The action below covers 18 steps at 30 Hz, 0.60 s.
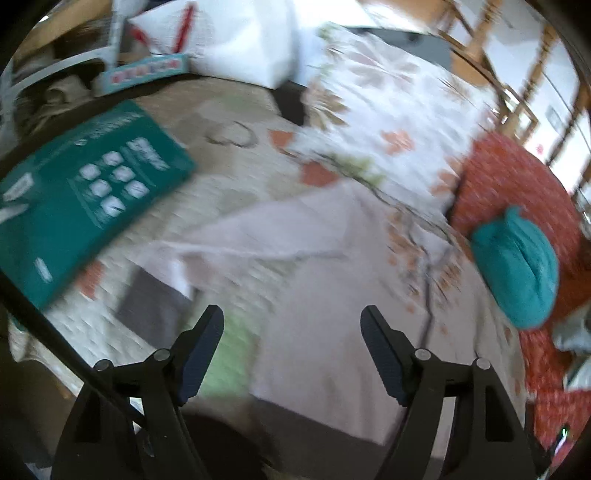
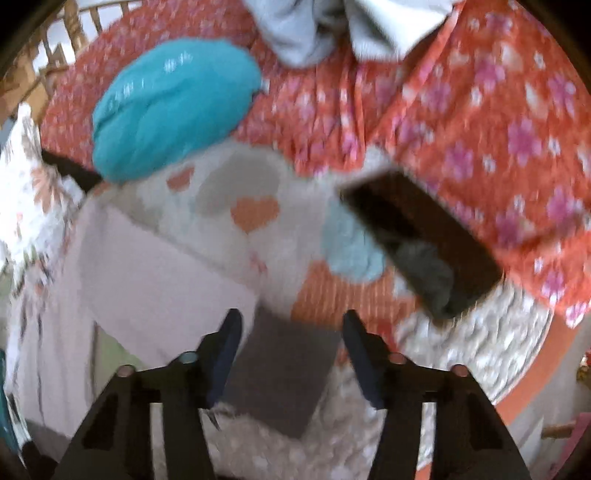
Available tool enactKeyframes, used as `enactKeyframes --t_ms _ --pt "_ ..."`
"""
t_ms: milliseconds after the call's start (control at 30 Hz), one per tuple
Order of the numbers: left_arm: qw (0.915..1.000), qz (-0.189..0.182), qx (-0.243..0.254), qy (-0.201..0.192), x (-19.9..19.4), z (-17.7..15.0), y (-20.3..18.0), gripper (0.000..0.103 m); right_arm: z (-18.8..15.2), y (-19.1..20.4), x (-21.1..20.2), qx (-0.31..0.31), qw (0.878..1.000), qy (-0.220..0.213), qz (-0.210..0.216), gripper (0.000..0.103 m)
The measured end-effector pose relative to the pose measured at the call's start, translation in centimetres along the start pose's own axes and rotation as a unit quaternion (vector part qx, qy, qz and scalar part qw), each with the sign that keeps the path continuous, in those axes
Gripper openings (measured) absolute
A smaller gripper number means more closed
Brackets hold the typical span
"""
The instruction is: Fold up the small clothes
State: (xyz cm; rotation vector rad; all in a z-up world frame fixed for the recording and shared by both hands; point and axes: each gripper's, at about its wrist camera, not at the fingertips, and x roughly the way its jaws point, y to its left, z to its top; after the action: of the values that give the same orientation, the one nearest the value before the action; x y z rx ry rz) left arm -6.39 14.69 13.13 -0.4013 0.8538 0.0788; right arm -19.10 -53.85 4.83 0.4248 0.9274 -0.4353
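A pale pink garment [image 1: 295, 258] lies spread flat on a patchwork bed cover [image 1: 229, 110] with hearts. My left gripper [image 1: 292, 312] hovers above the garment's near part, open, with nothing between its fingers. In the right wrist view the same pink garment [image 2: 155, 280] lies to the left, with a corner close to my left finger. My right gripper [image 2: 291, 314] is over a grey patch [image 2: 284, 373] of the cover, jaws apart and gripping nothing. Both views are blurred.
A teal rolled cloth [image 1: 517, 266] [image 2: 166, 107] rests on a red floral cloth [image 2: 480, 129]. A teal box [image 1: 81, 192] lies at the left, with a floral pillow [image 1: 388, 110] behind. A dark flat slab [image 2: 424, 240] lies right of my right gripper. Grey-white clothes [image 2: 303, 29] are heaped beyond.
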Motion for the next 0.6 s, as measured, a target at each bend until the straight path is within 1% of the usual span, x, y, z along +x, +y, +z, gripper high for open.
enactKeyframes --t_ms 100,167,200,267,333,400,433,467,500,533,600 --pt "0.9990 -0.014 0.042 0.004 0.2 -2.3 -2.5 0.075 -1.4 -0.7 -0.1 0.008 1.000 0.002 0.005 0.059" --pt "0.9977 -0.020 0.063 0.013 0.5 -3.4 -3.8 0.075 -2.1 -1.4 -0.1 0.021 1.000 0.003 0.009 0.068" --pt "0.9972 -0.024 0.068 0.017 0.6 -3.8 -4.2 0.075 -2.5 -1.6 -0.1 0.027 1.000 0.001 0.010 0.073" --pt "0.9966 -0.030 0.073 0.024 0.7 -4.5 -4.5 0.075 -3.1 -1.7 0.2 0.041 0.999 -0.003 0.008 0.075" --pt "0.9963 -0.033 0.075 0.027 0.6 -4.9 -5.0 0.075 -3.1 -1.1 0.4 0.045 0.999 -0.013 0.003 0.081" --pt "0.9961 -0.035 0.077 0.026 0.3 -5.2 -5.1 0.075 -2.9 0.2 0.8 0.038 0.999 -0.017 0.011 0.080" --pt "0.9959 -0.035 0.079 0.024 0.1 -5.3 -5.2 0.075 -2.8 0.8 1.0 0.035 0.999 -0.017 0.025 0.074" --pt "0.9957 -0.037 0.082 0.024 -0.1 -5.2 -5.1 0.075 -2.7 1.5 1.2 0.029 0.999 -0.017 0.034 0.066" --pt "0.9955 -0.037 0.085 0.021 -0.4 -5.2 -5.2 0.075 -2.5 2.2 1.5 0.015 0.999 -0.011 0.034 0.034" --pt "0.9957 -0.035 0.084 0.020 -0.6 -5.1 -5.3 0.075 -2.2 2.9 1.9 -0.002 0.999 0.000 0.036 0.007" --pt "0.9957 -0.032 0.085 0.015 -1.1 -5.0 -5.4 0.075 -1.4 3.4 1.7 -0.011 0.999 -0.001 0.049 0.007"
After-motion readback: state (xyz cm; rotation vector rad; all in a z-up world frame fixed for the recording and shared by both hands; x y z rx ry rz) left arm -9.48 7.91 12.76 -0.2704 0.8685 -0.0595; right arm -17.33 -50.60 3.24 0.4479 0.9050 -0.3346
